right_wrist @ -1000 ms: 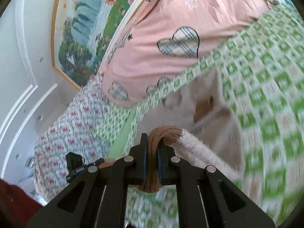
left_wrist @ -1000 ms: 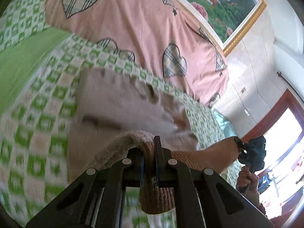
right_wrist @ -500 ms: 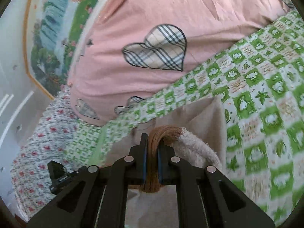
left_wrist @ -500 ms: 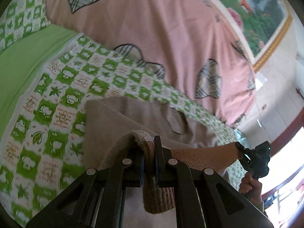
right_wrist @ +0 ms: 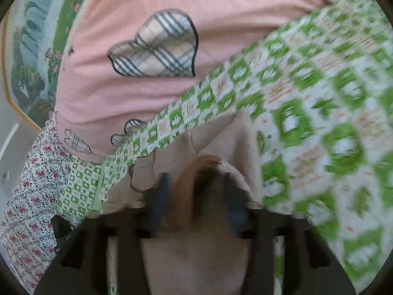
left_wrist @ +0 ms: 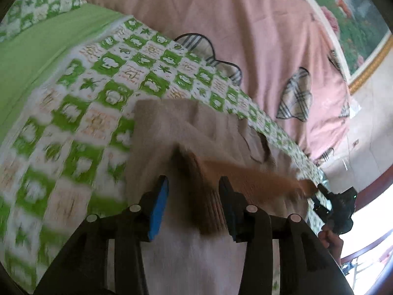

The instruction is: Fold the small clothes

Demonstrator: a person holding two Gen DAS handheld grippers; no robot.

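Note:
A small beige garment (left_wrist: 186, 132) with a brown ribbed hem (left_wrist: 245, 174) lies folded over on the green checked bedsheet (left_wrist: 103, 78). My left gripper (left_wrist: 194, 196) is open, its blue-padded jaws standing apart on either side of the hem fold. My right gripper (right_wrist: 199, 196) is open too, its jaws apart around the brown hem (right_wrist: 194, 172) of the beige garment (right_wrist: 221, 135). The right gripper also shows in the left wrist view (left_wrist: 336, 204), at the hem's far end.
A pink quilt with plaid hearts (left_wrist: 221, 24) is heaped behind the garment. A framed landscape painting (left_wrist: 356, 24) hangs on the wall. A floral sheet (right_wrist: 29, 184) lies at the left in the right wrist view.
Both grippers have opened and let go of the hem, which they held shut half a second ago. The garment has come down onto the bedsheet, and both views are blurred by motion.

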